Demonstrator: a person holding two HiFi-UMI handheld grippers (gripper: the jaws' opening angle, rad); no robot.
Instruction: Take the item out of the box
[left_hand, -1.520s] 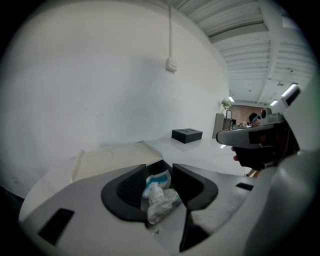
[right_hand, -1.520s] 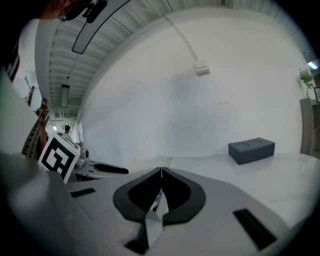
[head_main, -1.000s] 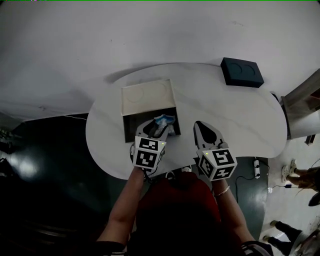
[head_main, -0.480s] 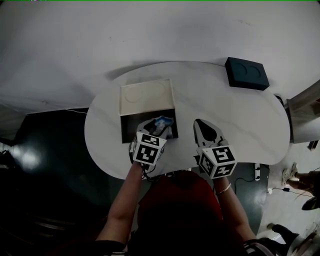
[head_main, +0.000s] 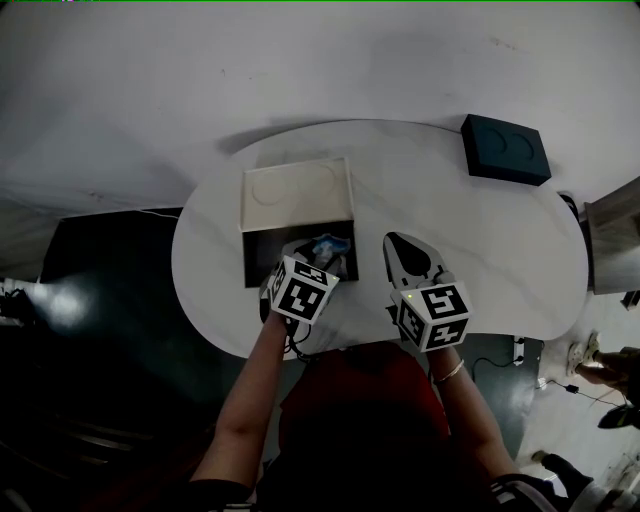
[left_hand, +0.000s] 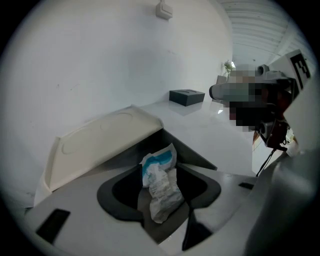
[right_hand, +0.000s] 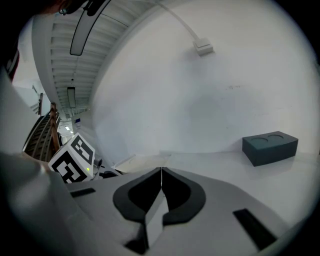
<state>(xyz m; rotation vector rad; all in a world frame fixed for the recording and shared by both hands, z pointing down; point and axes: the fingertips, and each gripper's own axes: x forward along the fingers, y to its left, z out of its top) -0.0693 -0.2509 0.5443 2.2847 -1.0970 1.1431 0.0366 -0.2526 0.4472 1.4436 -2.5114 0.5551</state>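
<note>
An open box (head_main: 262, 255) sits on the white table (head_main: 480, 250), its cream lid (head_main: 297, 193) folded back away from me. Inside it lies a crumpled white-and-blue packet (head_main: 328, 243). My left gripper (head_main: 315, 258) reaches into the box's near right part. In the left gripper view its jaws stand wide apart, one on each side of the packet (left_hand: 160, 185), and no squeeze shows. My right gripper (head_main: 405, 250) hovers over bare table to the right of the box. Its jaws meet along a thin line (right_hand: 161, 172) with nothing between them.
A dark blue-grey block with two round recesses (head_main: 506, 149) rests at the table's far right; it also shows in the right gripper view (right_hand: 270, 146). The table's near edge runs just under both grippers. Dark floor lies to the left.
My left gripper has edged forward over the box, so the packet now sits between its jaws. The right gripper has hardly moved.
</note>
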